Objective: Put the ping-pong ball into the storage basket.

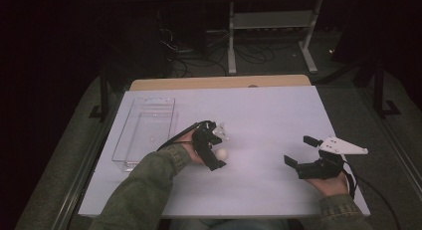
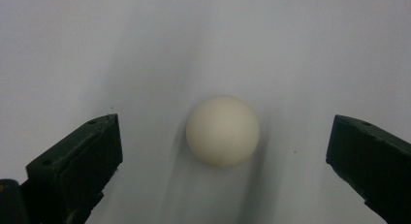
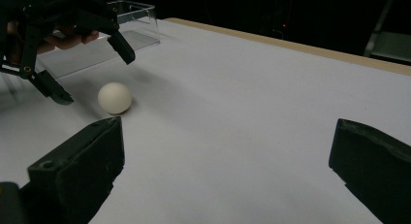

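Left tool (image 1: 217,143) spread over the ball (image 1: 221,154); clear bin (image 1: 144,132) empty.

Cream-white ball (image 2: 222,131), black gripper (image 1: 217,144), clear plastic tray (image 1: 125,141), pale lilac table (image 1: 278,115).

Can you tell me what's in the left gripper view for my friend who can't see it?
A small white ball sits on a pale table, right between the two black jaws of the left claw. The jaws are wide open and touch nothing.
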`<state>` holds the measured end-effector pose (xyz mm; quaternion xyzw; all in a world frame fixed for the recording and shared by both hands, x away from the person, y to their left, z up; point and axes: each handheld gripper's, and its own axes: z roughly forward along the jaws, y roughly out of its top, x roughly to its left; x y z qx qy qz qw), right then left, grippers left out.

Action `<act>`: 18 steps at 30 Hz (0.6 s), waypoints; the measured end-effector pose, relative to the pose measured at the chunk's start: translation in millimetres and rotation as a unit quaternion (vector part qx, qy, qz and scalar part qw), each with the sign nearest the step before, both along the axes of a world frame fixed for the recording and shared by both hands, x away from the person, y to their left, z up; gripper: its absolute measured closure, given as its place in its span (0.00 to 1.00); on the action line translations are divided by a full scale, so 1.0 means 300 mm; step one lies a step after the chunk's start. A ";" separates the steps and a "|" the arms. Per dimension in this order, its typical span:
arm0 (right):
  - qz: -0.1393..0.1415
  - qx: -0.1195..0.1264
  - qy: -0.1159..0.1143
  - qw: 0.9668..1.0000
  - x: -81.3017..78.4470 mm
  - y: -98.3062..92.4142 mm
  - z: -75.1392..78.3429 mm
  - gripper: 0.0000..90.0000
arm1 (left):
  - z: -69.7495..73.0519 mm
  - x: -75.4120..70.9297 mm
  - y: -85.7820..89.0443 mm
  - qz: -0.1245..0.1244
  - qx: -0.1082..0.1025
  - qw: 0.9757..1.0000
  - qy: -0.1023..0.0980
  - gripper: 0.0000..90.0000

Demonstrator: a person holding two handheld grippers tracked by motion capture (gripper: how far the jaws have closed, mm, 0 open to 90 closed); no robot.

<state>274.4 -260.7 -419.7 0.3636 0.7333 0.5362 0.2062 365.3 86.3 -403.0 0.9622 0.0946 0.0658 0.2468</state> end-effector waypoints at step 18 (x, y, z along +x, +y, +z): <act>0.002 0.000 0.002 1.000 0.000 0.001 -0.001 0.00 | -0.010 -0.002 -0.017 -0.005 0.019 1.000 -0.006 0.06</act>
